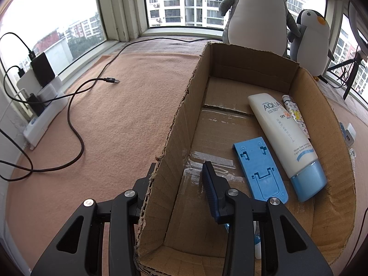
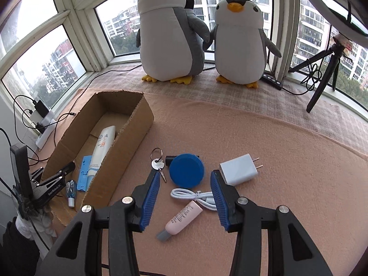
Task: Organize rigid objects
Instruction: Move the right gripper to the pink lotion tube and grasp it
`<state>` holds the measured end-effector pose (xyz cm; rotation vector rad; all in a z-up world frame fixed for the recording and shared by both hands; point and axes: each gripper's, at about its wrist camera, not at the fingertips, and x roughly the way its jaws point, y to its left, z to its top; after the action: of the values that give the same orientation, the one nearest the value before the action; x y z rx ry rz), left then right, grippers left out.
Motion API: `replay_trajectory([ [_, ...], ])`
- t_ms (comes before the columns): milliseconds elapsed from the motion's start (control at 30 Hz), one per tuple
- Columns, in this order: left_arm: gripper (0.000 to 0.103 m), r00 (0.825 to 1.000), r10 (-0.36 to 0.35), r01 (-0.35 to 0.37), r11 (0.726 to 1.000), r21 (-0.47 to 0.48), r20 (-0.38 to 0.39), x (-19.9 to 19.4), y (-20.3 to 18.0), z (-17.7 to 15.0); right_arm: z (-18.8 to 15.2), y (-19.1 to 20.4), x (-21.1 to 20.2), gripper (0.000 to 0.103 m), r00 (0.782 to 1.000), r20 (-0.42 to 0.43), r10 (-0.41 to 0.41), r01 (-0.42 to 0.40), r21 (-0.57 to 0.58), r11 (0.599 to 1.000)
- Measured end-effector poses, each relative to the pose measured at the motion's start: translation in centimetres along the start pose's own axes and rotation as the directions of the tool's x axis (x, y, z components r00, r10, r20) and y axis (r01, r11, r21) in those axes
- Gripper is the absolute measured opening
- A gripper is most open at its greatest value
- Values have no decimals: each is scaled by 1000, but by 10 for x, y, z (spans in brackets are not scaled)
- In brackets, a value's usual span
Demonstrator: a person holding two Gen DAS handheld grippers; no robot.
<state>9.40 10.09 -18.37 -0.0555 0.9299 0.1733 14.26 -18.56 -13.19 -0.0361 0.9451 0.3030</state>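
Observation:
My left gripper (image 1: 179,165) is shut on the left wall of the open cardboard box (image 1: 174,124), one finger inside and one hidden outside. In the box lie a white sunscreen tube (image 1: 283,138), a small patterned tube (image 1: 295,117), a blue plastic stand (image 1: 260,168) and a small blue-white bottle (image 2: 70,188). My right gripper (image 2: 185,174) hangs open above loose items on the pink cloth. These are a key on a ring (image 2: 157,163), a blue round case (image 2: 186,170), a white charger plug (image 2: 239,169), a coiled white cable (image 2: 193,195) and a pink tube (image 2: 181,218).
Two plush penguins (image 2: 170,34) stand at the window behind the box. A black tripod (image 2: 322,85) is at the right. A white power strip with chargers (image 1: 43,105) and a loose black cable (image 1: 76,126) lie left of the box.

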Motion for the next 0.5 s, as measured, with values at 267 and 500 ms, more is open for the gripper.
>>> replay_trajectory([
  [267, 37, 1000, 0, 0, 1000, 1, 1, 0, 0, 0, -37, -8, 16, 42, 995, -97, 30, -20, 98, 995],
  [500, 37, 1000, -2, 2, 1000, -2, 1, 0, 0, 0, -42, -1, 32, 41, 990, -137, 24, -7, 124, 992],
])
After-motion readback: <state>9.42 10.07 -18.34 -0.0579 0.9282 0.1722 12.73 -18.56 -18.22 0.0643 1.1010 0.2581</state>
